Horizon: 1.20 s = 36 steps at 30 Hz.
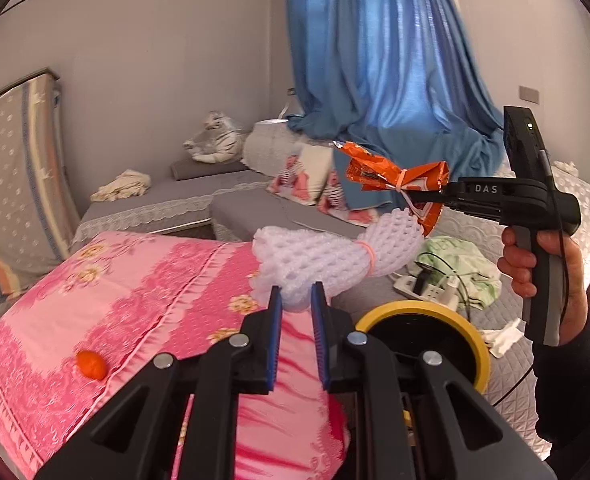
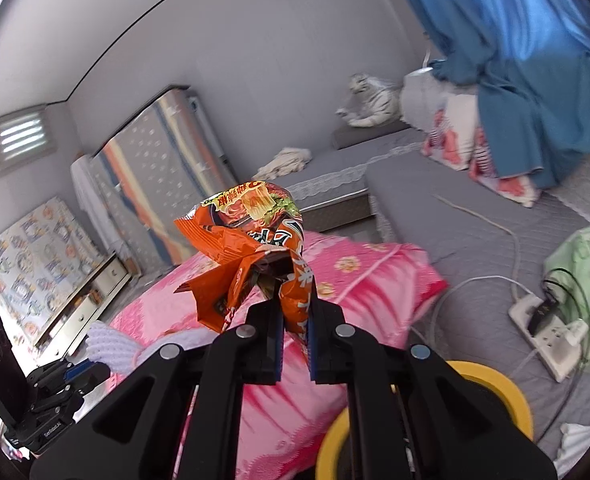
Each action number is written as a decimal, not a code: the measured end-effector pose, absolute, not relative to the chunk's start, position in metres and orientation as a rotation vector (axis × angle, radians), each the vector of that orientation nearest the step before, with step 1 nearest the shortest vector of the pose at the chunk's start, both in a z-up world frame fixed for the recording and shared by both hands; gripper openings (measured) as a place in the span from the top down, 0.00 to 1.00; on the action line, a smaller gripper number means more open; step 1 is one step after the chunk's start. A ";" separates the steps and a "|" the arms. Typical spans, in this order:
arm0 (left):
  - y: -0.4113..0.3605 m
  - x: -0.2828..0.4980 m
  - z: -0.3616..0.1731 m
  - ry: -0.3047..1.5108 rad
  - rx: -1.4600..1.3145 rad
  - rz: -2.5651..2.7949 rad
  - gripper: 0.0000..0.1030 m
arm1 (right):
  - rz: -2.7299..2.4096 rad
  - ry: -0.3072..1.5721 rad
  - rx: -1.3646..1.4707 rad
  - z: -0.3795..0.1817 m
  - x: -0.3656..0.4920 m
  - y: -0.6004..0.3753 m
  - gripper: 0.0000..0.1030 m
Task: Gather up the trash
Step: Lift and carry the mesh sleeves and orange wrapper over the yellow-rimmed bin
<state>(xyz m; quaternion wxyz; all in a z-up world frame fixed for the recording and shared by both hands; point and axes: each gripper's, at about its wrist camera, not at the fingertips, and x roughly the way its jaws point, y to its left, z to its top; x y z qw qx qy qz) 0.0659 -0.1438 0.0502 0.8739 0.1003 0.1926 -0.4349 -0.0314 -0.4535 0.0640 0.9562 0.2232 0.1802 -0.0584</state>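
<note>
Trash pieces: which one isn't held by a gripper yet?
The small orange scrap lying on the pink pillow; the foam net and noodle wrapper are gripped.

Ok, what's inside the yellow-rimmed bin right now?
The bin shows only a dark interior past its yellow rim. The left gripper covers its lower part, so contents can't be confirmed.

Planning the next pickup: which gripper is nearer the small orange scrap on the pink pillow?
Left. The left gripper hovers over the pink pillow holding the orange scrap; the right gripper is farther off.

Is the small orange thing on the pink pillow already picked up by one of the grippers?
No, the small orange piece lies alone on the pink pillow, apart from both grippers.
</note>
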 end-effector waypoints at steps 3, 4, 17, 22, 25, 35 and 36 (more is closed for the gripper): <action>-0.157 0.060 0.051 0.400 0.222 -0.946 0.86 | -0.159 0.353 0.464 0.061 -0.048 -0.466 0.92; -0.163 0.058 0.051 0.401 0.228 -0.960 0.86 | -0.173 0.349 0.469 0.061 -0.055 -0.470 0.92; -0.219 0.041 0.038 0.435 0.306 -1.078 0.86 | -0.287 0.341 0.518 0.041 -0.100 -0.504 0.92; -0.239 0.039 0.025 0.471 0.344 -1.109 0.86 | -0.317 0.365 0.541 0.028 -0.105 -0.512 0.92; -0.253 0.041 0.011 0.513 0.367 -1.124 0.86 | -0.332 0.383 0.560 0.017 -0.106 -0.518 0.92; -0.287 0.047 -0.031 0.623 0.436 -1.161 0.86 | -0.345 0.475 0.620 -0.023 -0.100 -0.529 0.92; -0.291 0.048 -0.036 0.636 0.442 -1.166 0.86 | -0.346 0.486 0.625 -0.026 -0.099 -0.529 0.92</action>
